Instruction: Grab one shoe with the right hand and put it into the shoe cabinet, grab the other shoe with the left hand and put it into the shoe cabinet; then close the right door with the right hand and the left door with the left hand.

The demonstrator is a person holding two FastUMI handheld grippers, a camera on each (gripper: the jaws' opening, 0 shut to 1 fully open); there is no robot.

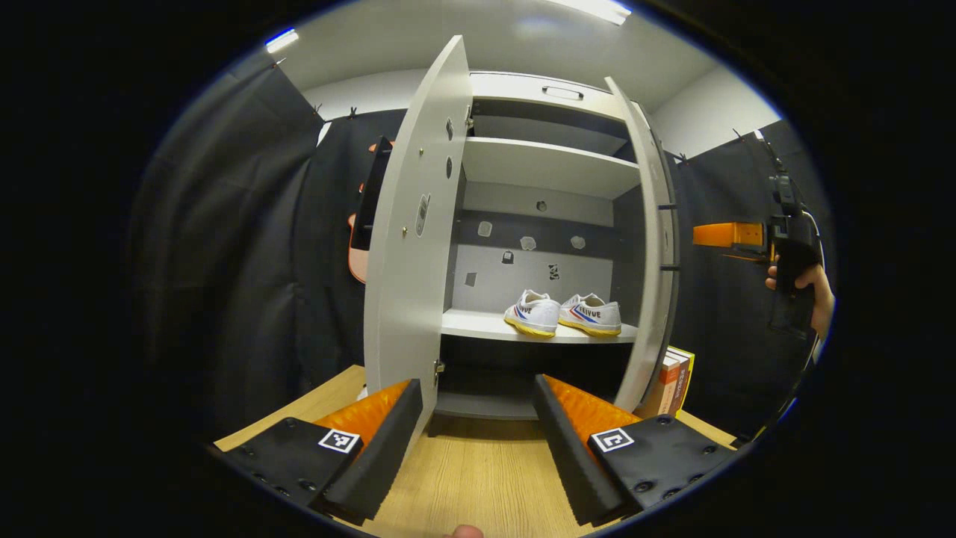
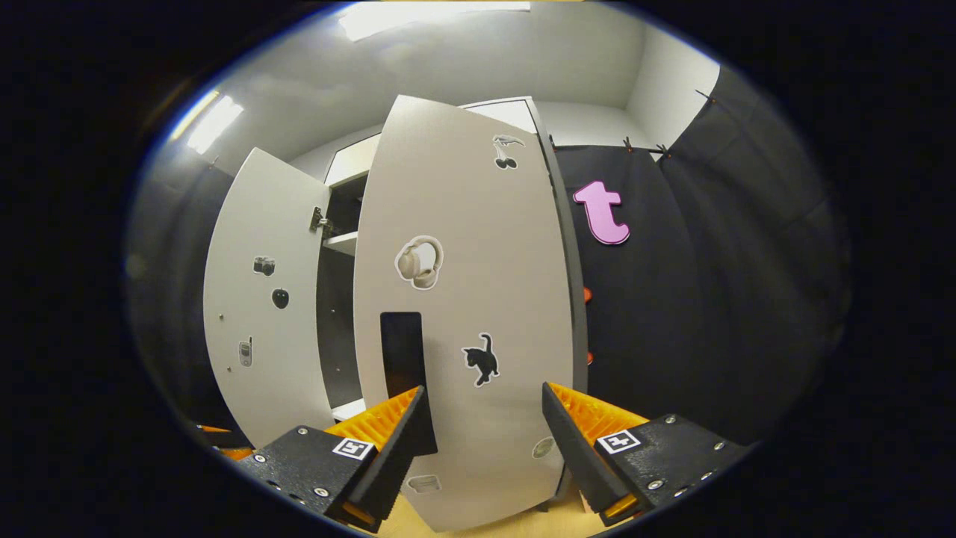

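Left gripper (image 1: 476, 426): fingers spread wide, holding nothing, low before the shoe cabinet (image 1: 549, 168).
Right gripper (image 2: 482, 437): released, empty, close to the right door (image 2: 463, 299); seen in the left gripper view far right, in a hand (image 1: 810, 288).
Shoes (image 1: 562, 312): side by side on the middle shelf (image 1: 478, 325).
Left door (image 1: 414, 232): swung open.
Nearby: books (image 1: 676, 381) by the cabinet's right foot, wooden floor (image 1: 470, 471).

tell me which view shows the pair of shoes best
The left gripper view. It looks straight into the open cabinet, where both shoes sit side by side on a shelf. The right gripper view faces the outside of the right door, which blocks the cabinet's inside, so the shoes are hidden there.
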